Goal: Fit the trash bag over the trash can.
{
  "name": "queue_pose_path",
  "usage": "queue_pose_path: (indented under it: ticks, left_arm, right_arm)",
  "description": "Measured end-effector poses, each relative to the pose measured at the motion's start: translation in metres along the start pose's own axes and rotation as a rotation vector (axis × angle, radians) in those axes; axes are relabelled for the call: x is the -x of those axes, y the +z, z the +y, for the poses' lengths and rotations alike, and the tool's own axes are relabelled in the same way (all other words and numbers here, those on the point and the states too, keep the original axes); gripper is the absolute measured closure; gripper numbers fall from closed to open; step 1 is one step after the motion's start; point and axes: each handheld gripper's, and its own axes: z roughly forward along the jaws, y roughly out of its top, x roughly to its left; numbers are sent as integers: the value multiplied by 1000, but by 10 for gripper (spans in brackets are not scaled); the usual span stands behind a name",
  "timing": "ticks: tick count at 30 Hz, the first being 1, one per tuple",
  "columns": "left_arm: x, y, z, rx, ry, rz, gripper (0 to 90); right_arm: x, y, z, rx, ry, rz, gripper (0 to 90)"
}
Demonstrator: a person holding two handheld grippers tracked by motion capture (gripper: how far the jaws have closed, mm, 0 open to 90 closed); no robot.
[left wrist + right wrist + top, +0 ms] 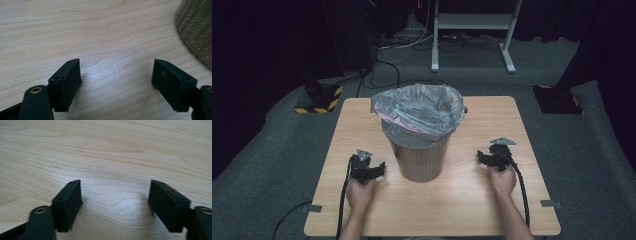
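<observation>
— Where does the bin sit from your jaws?

— The wicker bin stands mid-counter, its grey bag folded over the rim. It lies between my 2 grippers, apart from both. My left gripper rests just beside its base; in the left gripper view the woven wall shows past the far jaw.

— And the jaws?

— Both pairs stand wide apart, bare wood between them. My right gripper sits farther from the bin, gripping nothing.
</observation>
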Motion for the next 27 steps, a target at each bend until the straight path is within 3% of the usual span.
queue_pose_path:
  ticks: [3,15,27]
  left_arm:
    - [0,0,0,2,-3,-1,234]
    - [0,0,0,2,-2,-1,234]
    - [0,0,0,2,-2,-1,235]
  right_arm:
    - [-1,2,1,-22,24,-28,131]
    - [-5,1,0,-26,68,-72,130]
    - [-5,1,0,-26,71,-75,130]
